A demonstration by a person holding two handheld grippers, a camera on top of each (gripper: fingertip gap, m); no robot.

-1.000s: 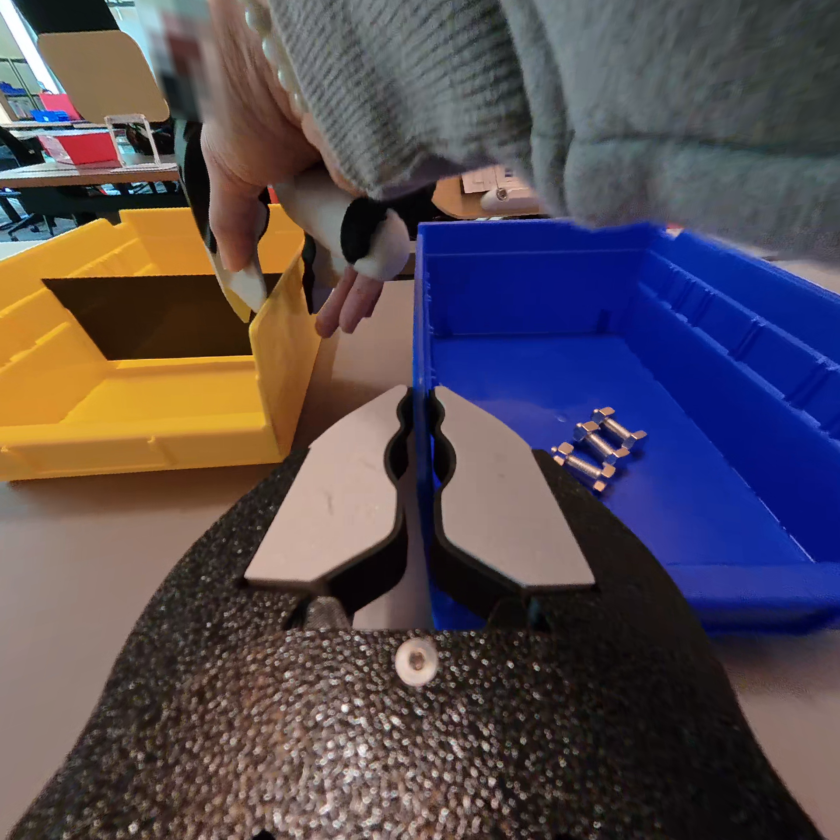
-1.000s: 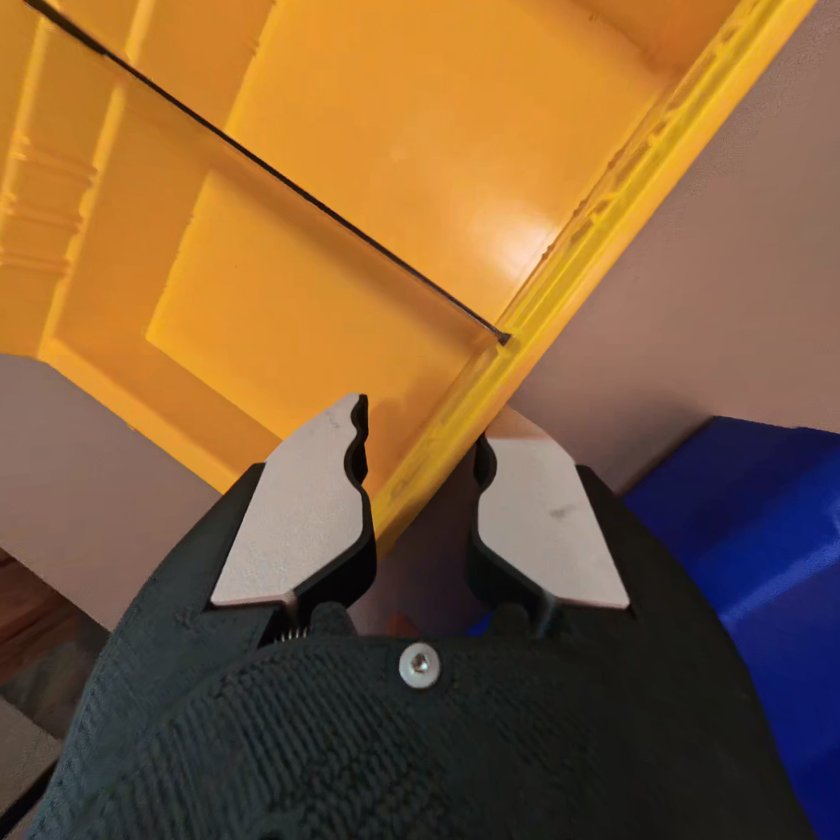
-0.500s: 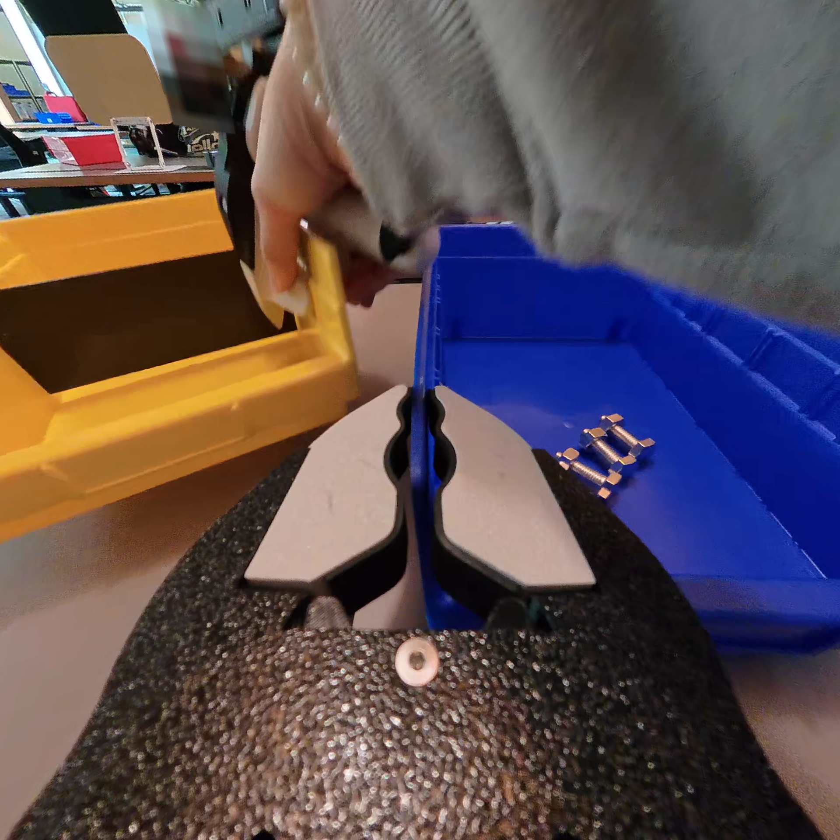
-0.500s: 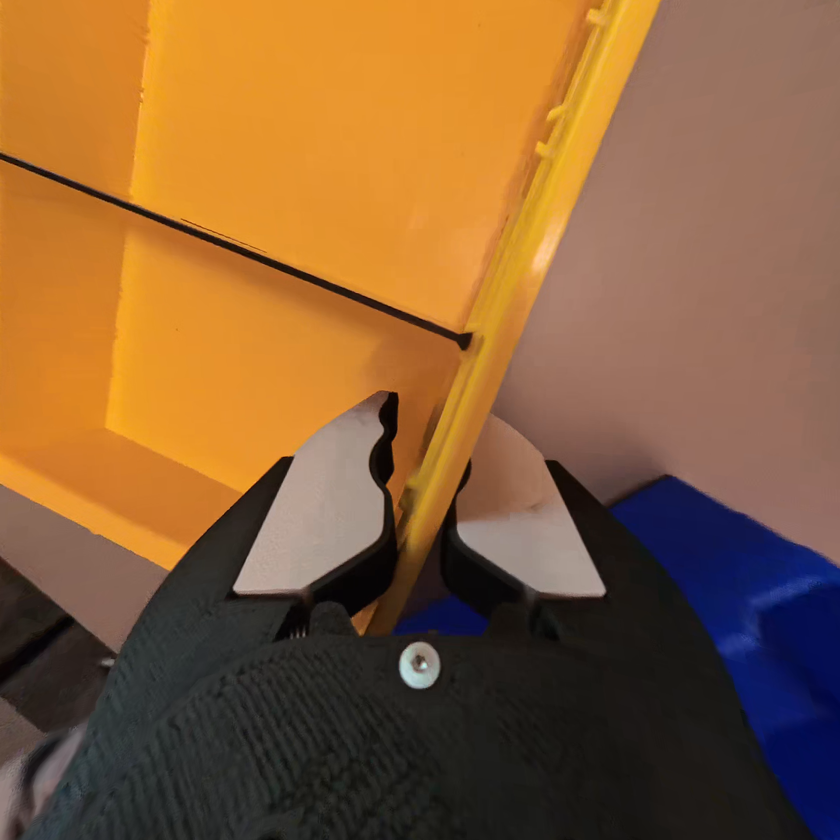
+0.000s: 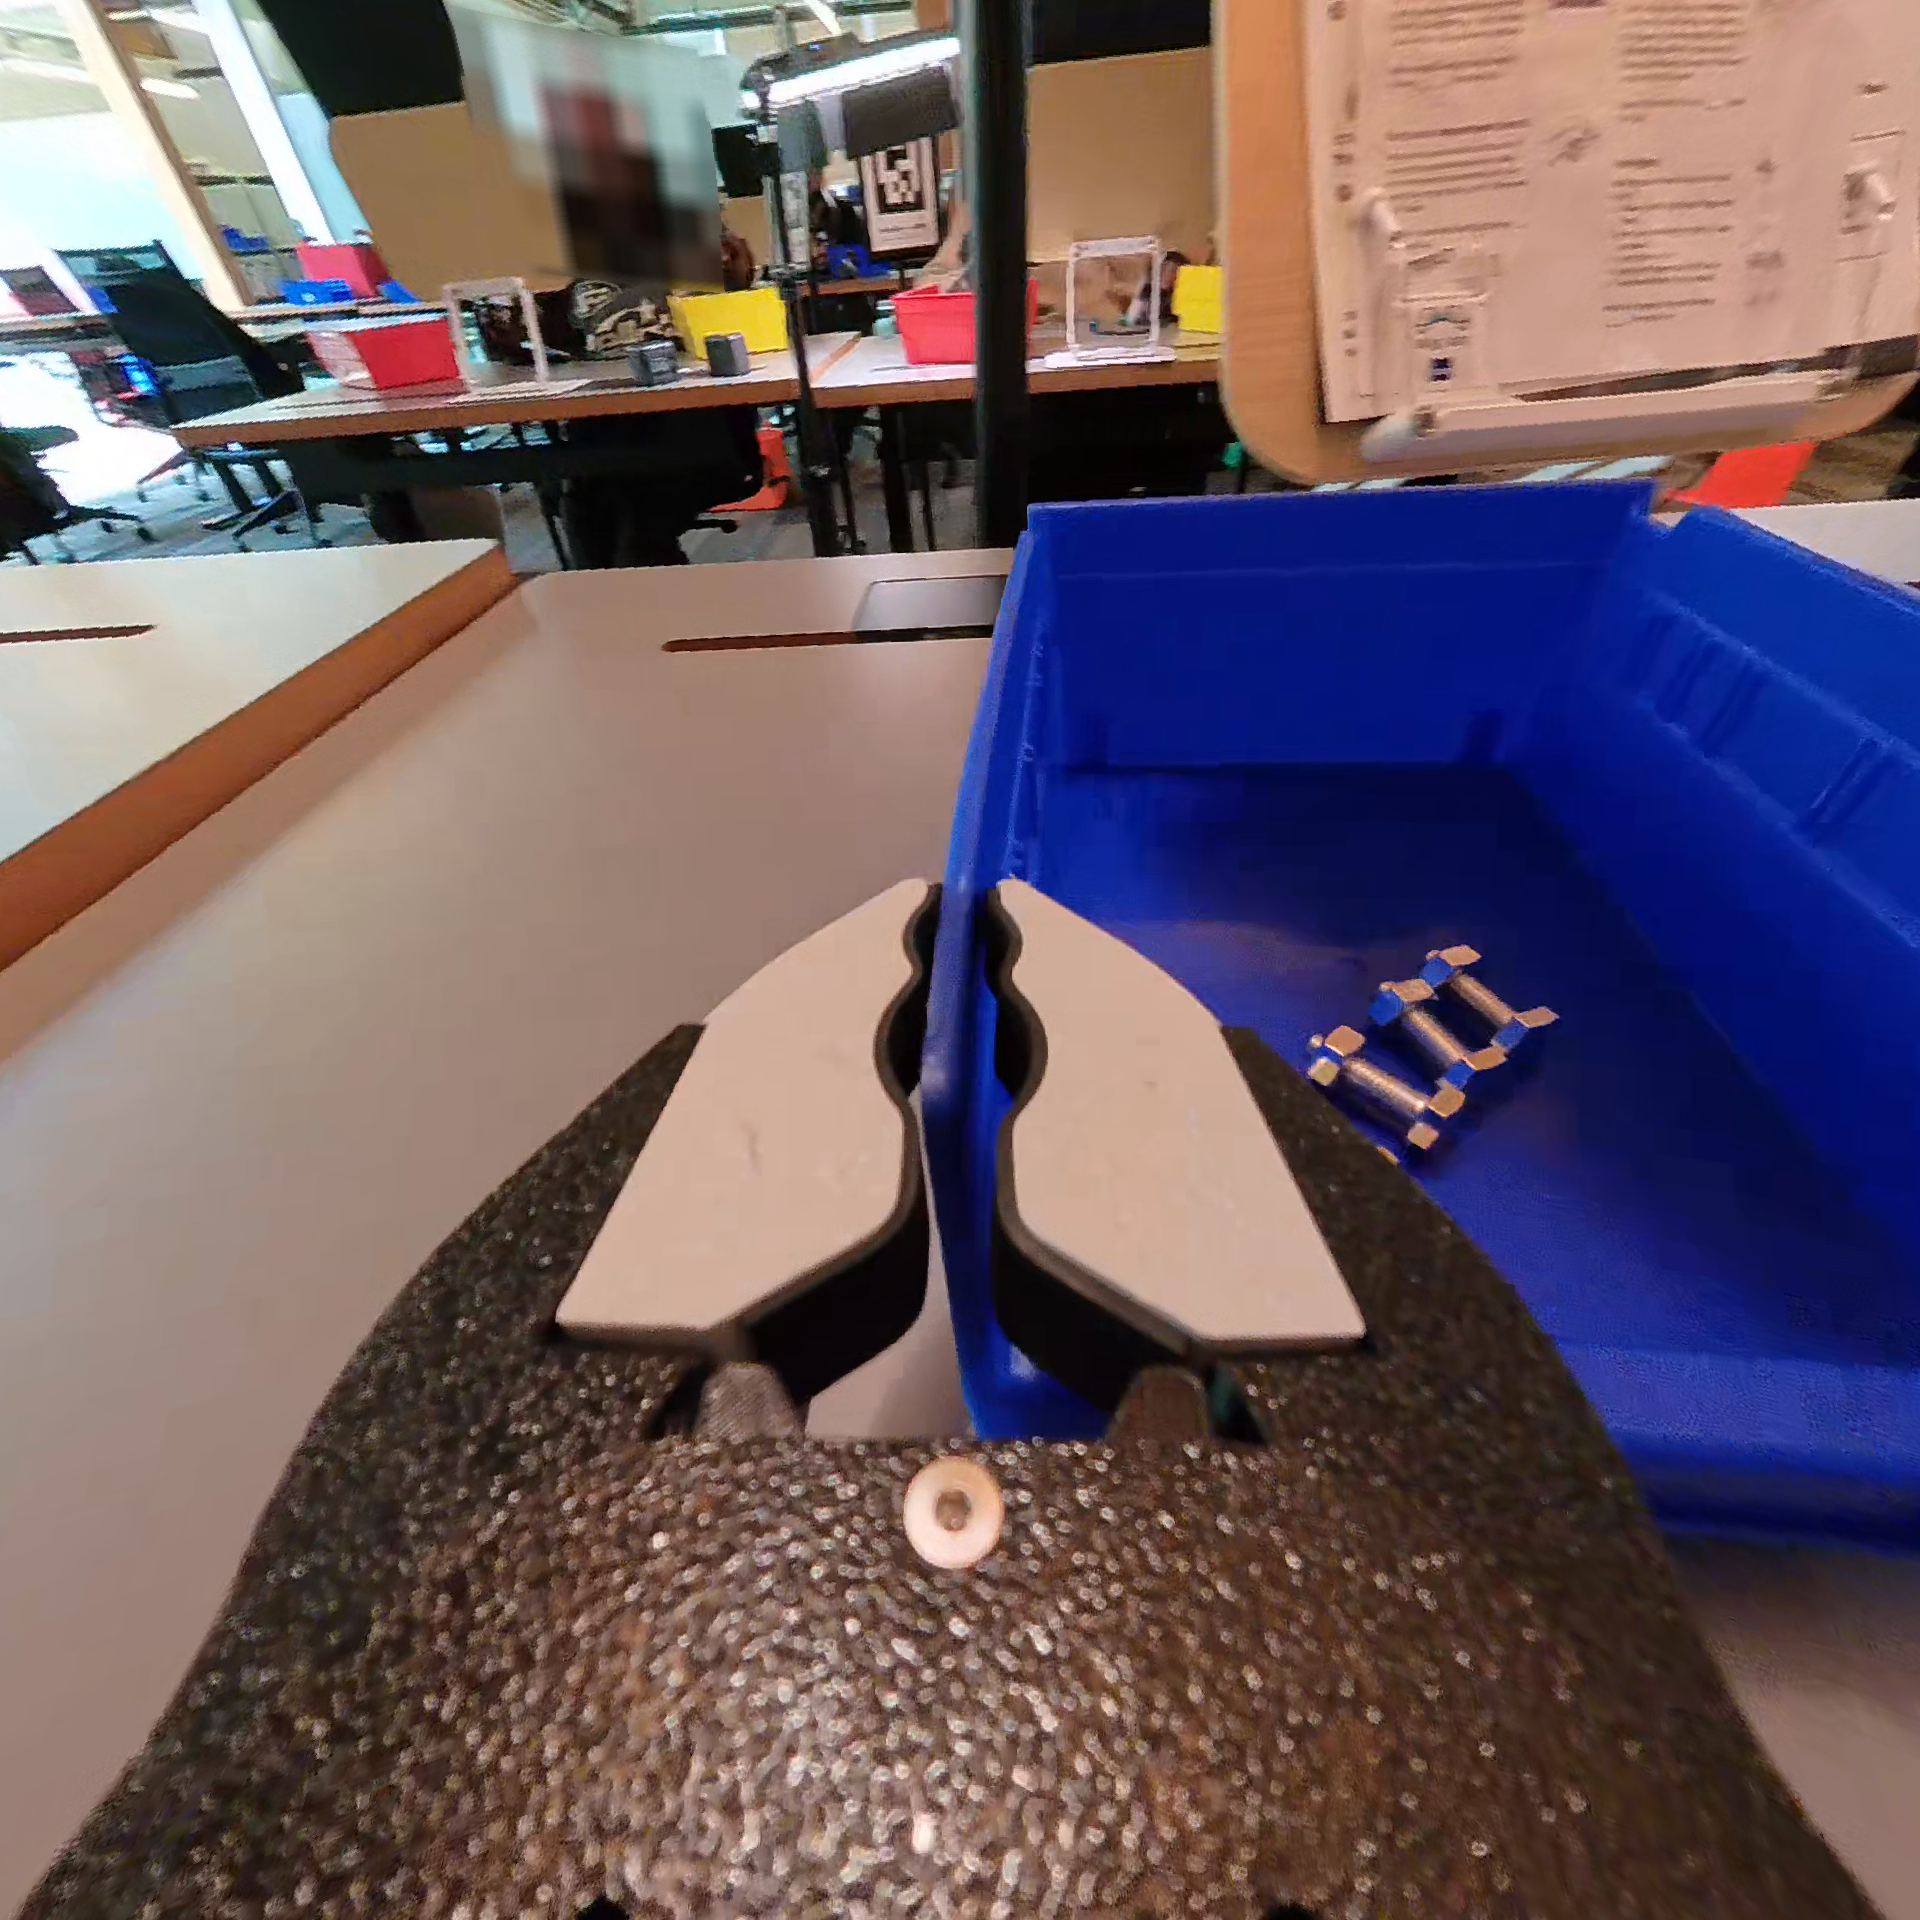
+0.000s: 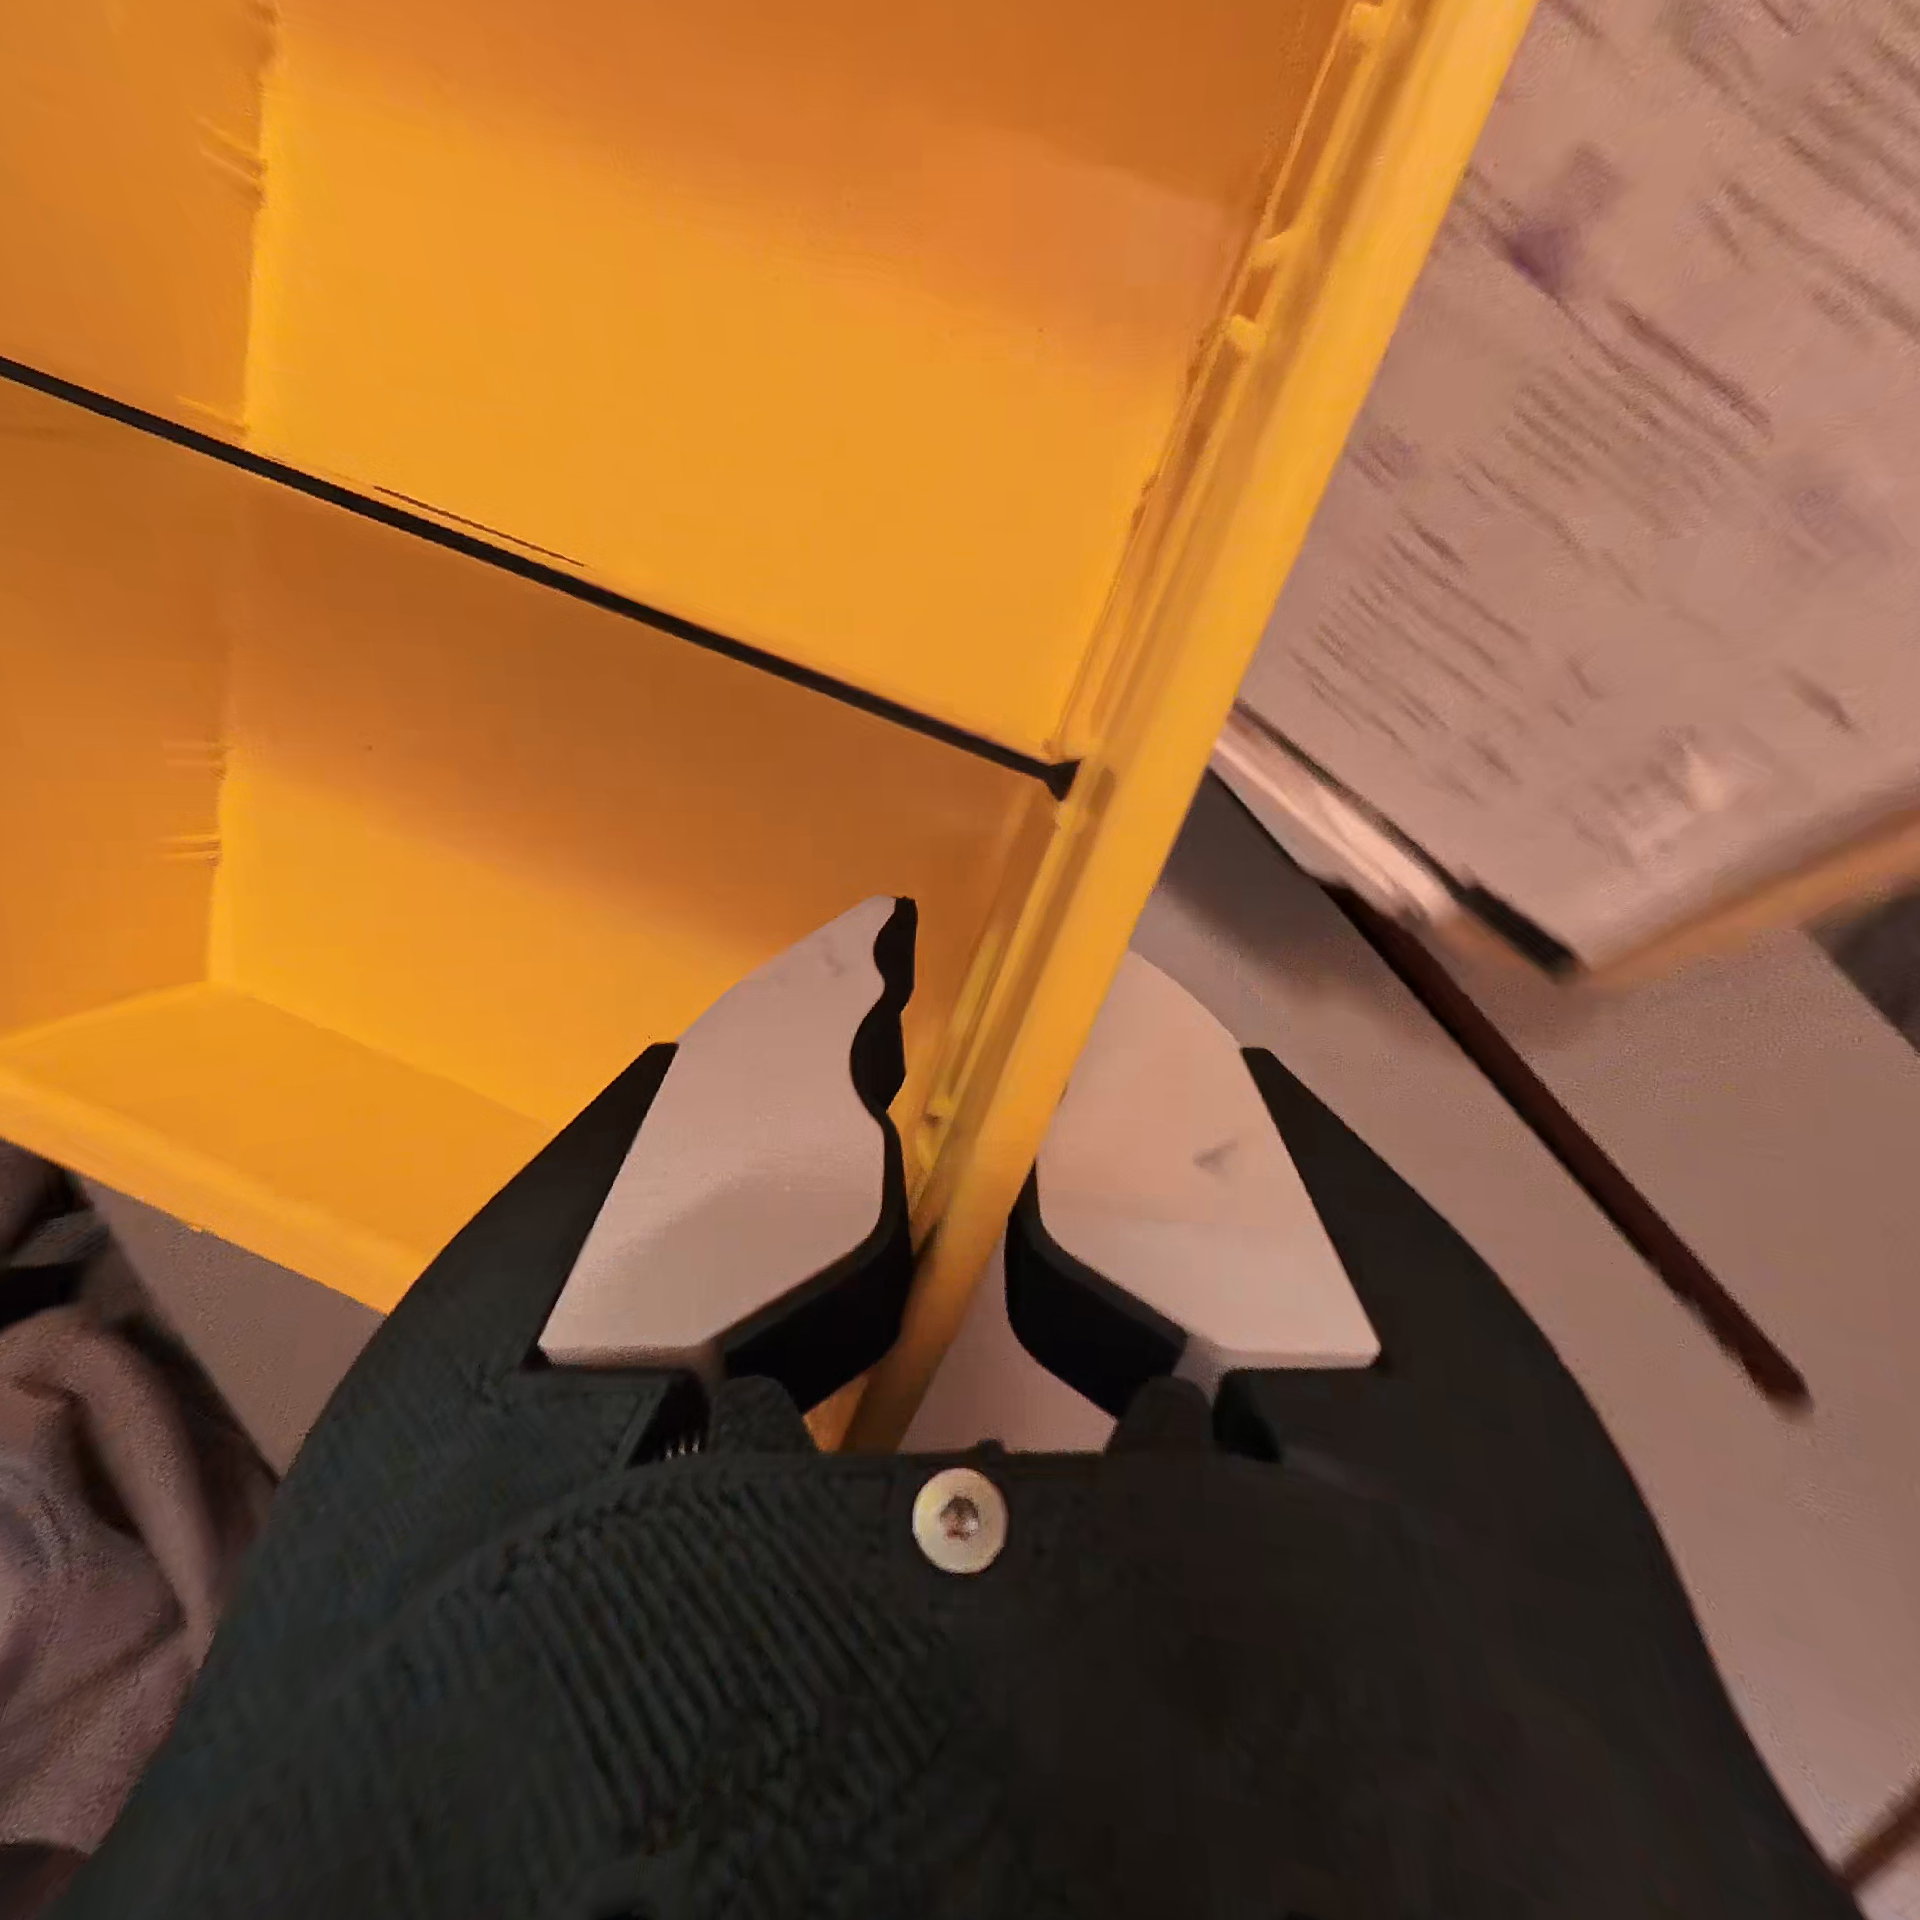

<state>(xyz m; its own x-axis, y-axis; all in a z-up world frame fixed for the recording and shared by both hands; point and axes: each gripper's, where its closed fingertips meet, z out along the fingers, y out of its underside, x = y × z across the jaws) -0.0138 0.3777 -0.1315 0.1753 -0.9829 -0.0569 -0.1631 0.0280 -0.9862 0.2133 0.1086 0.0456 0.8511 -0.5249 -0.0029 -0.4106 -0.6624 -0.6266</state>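
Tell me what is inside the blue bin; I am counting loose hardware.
Inside the blue bin lie three short metal bolts with nuts, side by side on the floor. The hand-held gripper on the bin's left wall covers the near-left corner, so anything there is unseen.

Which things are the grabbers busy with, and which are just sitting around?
In use:
- left gripper pinching the blue bin wall
- right gripper clamped on the yellow bin wall

Lying about:
- bolts inside the blue bin
- papers on a board
- table
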